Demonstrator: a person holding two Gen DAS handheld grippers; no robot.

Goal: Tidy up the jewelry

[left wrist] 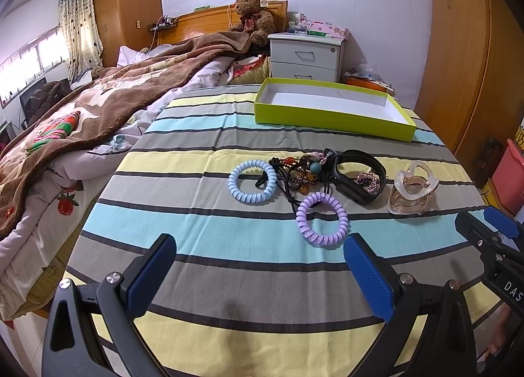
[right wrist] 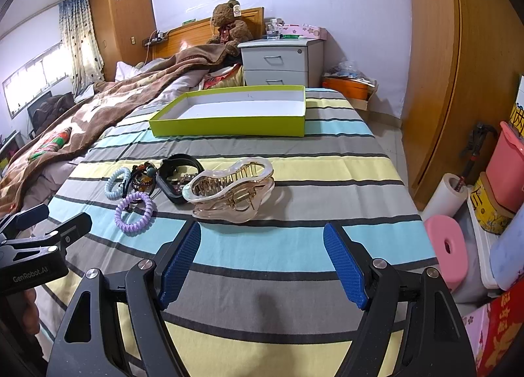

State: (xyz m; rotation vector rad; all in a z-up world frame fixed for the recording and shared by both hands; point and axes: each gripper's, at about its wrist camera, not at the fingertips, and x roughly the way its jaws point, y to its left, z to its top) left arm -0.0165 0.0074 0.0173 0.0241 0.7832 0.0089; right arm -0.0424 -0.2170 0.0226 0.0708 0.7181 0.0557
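Both tongs, left [left wrist: 258,273] and right [right wrist: 262,259], gape wide and empty above the striped bed sheet [left wrist: 229,236]. Jewelry pile [left wrist: 304,174], purple coil tie [left wrist: 322,219] and clear claw clip [right wrist: 231,190] lie near the green box [right wrist: 229,111].

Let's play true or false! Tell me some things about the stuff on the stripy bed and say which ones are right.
1. The green box has jewelry in it. False: it is empty.
2. The purple spiral hair tie lies nearer the tools than the blue spiral hair tie. True.
3. The right tool is gripping the clear hair claw. False: it is open, and the claw lies on the bed ahead of it.
4. The left tool is open and holds nothing. True.
5. The black band sits inside the box. False: it lies on the bed between the beads and the claw.
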